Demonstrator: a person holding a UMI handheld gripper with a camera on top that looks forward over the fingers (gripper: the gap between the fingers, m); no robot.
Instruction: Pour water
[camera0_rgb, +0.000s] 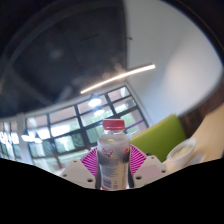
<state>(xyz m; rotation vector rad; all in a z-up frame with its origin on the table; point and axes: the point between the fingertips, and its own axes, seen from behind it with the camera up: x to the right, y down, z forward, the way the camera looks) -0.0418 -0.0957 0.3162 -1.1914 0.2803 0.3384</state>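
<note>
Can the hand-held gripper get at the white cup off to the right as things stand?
Probably not for grasping: the hand-held gripper looks already shut on the water bottle, whose body fills the space between the fingers. The white cup sits unobstructed beyond it, beside the green seat.

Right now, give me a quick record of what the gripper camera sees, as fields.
held item: clear water bottle with a pink cap
jaws: closed on the bottle, a striped pad pressing each side
bottle pose: upright, cap on
view direction: tilted upward toward the ceiling
background: windows, a long ceiling light, a green panel
pouring target: white rim beside the bottle, unclear what it is
</note>
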